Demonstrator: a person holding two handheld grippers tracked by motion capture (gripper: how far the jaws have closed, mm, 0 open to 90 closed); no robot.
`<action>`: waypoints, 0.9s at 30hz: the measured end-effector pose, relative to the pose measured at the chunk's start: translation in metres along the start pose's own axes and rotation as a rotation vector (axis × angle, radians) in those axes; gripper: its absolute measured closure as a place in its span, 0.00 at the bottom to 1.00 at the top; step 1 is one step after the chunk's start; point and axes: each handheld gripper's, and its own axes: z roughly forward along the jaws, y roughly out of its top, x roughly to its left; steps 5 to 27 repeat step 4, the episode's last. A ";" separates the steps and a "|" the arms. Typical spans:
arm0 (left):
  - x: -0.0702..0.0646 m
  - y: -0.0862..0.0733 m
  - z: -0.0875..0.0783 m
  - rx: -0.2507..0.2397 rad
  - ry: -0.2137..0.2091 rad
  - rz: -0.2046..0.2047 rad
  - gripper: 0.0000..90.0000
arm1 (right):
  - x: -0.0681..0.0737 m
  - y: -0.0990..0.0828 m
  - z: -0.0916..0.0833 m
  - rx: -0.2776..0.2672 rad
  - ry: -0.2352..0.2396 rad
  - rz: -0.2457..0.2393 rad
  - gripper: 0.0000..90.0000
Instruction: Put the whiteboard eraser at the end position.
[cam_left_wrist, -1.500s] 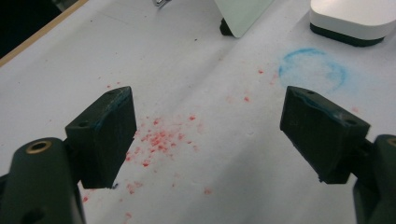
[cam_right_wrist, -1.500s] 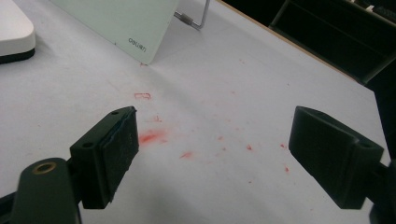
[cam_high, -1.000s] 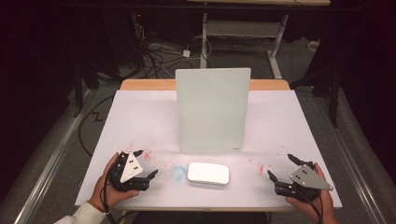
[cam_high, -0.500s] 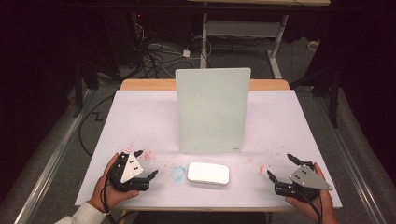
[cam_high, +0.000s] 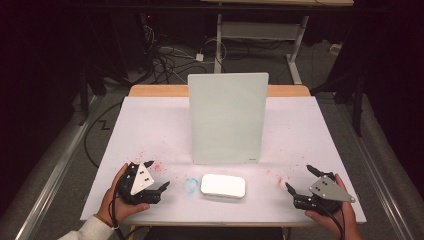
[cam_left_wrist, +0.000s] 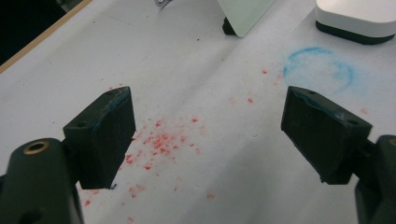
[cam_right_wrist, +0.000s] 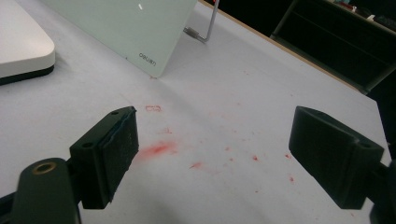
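Nothing has moved: left gripper (cam_high: 156, 176) and right gripper (cam_high: 298, 180) rest wide either side of the white box (cam_high: 223, 185).

Plenty of bare table (cam_high: 150, 125) on both sides; the upright white board (cam_high: 227, 117) blocks the middle, with the flat white box (cam_high: 223, 185) lying just in front.

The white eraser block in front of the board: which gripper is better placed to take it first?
Probably the left. The left gripper is open and lies closer to the white eraser block, with only the blue ring mark between them. The right gripper, open too, sits farther off near the table's right edge.
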 end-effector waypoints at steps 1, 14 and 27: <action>0.000 0.000 0.001 0.001 0.001 0.000 0.19 | 0.000 0.000 0.000 0.001 0.000 -0.002 0.18; 0.001 0.000 0.002 0.004 0.014 -0.006 0.19 | 0.000 0.001 0.000 0.003 -0.004 -0.004 0.18; 0.001 0.000 0.002 0.004 0.014 -0.006 0.19 | 0.000 0.001 0.000 0.003 -0.004 -0.004 0.18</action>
